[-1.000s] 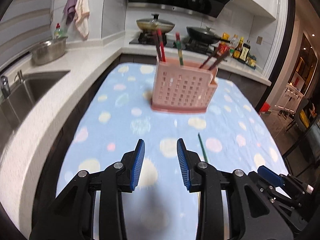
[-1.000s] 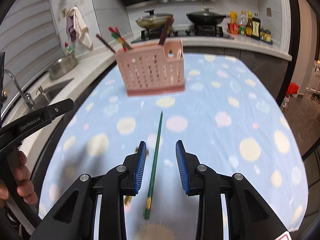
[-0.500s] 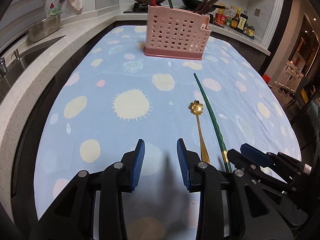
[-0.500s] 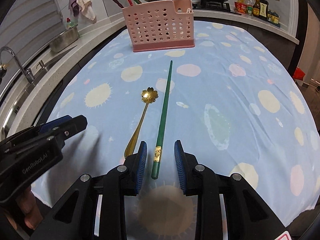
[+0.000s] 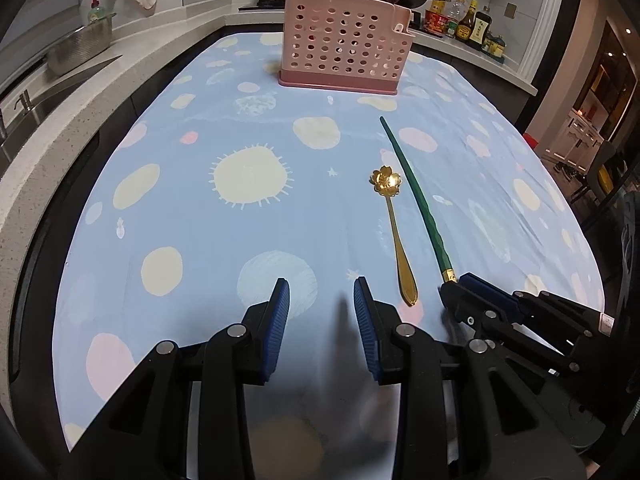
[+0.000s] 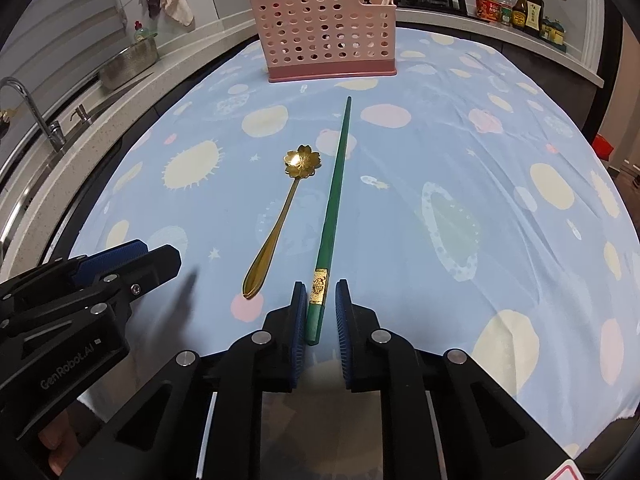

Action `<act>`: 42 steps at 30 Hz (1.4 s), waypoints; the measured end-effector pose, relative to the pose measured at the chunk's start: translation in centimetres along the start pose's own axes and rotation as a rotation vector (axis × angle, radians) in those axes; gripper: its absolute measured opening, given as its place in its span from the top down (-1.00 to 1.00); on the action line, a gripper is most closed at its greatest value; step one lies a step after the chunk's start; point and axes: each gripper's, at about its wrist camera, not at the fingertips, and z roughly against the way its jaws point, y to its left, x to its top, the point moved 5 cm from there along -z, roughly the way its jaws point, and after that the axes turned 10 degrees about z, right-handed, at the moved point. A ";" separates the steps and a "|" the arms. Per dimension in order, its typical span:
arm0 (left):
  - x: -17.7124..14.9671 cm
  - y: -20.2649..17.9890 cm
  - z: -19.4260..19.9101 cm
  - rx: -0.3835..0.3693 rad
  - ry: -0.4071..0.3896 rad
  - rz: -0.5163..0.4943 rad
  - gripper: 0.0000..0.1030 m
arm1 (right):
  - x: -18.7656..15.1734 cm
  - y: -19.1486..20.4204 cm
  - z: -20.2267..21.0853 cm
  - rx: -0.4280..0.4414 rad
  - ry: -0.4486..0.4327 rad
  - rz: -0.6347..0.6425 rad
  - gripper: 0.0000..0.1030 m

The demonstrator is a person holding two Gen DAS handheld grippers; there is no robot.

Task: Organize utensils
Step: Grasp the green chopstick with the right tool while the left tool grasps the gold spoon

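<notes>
Both grippers have come down low over the blue spotted cloth [image 6: 460, 152], and the pink basket [image 6: 324, 32] now looks farther away than before. A green chopstick [image 6: 334, 200] lies on the cloth, pointing at the basket. Its near end, with a gold band, sits right between the fingers of the right gripper [image 6: 320, 312]. Those jaws are narrow and closing in on it. It is hard to tell if the blue pads touch it yet. A gold spoon [image 6: 280, 216] with a flower-shaped bowl lies just left of the chopstick. The left gripper [image 5: 322, 312] hangs over bare cloth, left of the spoon, with its jaws partly open and holding nothing. More sticks poke out of the basket, but their tops are cut off.
</notes>
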 end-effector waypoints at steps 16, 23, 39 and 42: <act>-0.8 -2.5 -0.9 -0.074 0.035 -0.038 0.14 | -1.1 -2.5 0.8 -0.022 -0.009 -0.056 0.86; -1.4 -3.7 -2.4 -0.088 0.051 -0.053 0.16 | -1.7 -3.0 1.0 -0.020 -0.008 -0.077 0.86; -1.2 -3.3 -2.0 -0.124 0.051 -0.025 0.80 | -1.7 -3.1 1.1 -0.015 -0.010 -0.085 0.86; -0.7 -2.9 -0.8 -0.128 0.029 -0.010 0.80 | -1.7 -3.1 1.3 -0.012 -0.009 -0.088 0.86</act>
